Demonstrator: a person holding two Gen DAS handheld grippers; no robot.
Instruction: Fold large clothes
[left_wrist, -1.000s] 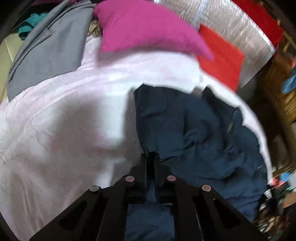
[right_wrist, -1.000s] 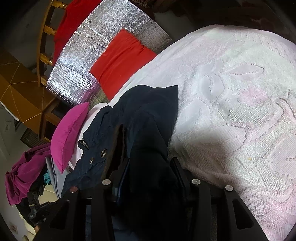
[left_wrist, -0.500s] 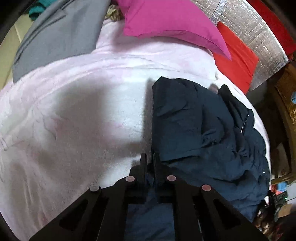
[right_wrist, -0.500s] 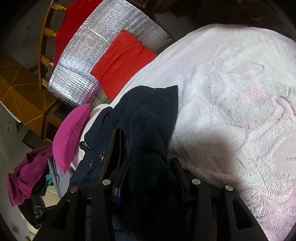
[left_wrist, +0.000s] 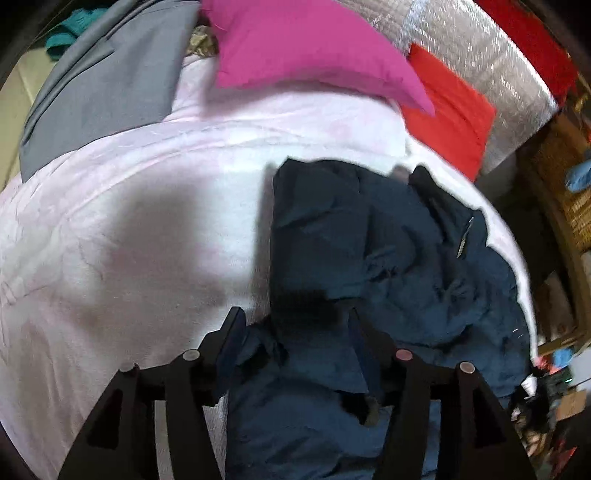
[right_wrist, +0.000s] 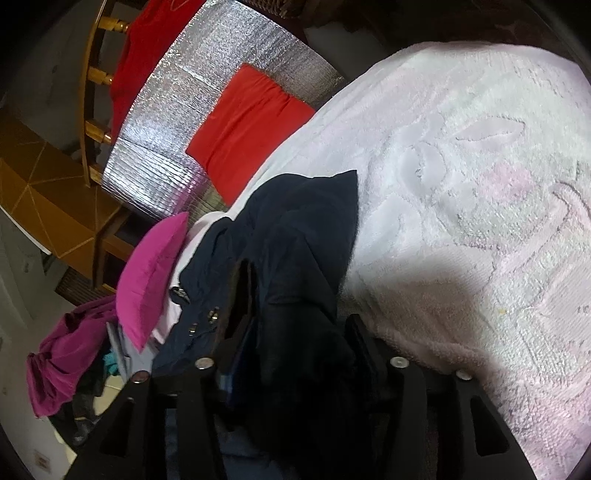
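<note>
While both grippers' jaws open, navy jacket lies on bedspread.

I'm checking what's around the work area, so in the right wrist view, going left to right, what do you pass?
Purple garment heap → pink pillow → dark navy jacket → pale pink blanket.

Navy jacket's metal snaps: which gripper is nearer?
Right gripper: its opening fingers straddle navy jacket folds, metal snaps just left of them. Left gripper, also opening around jacket fabric, sits at the blanket edge; no snaps visible there.
</note>
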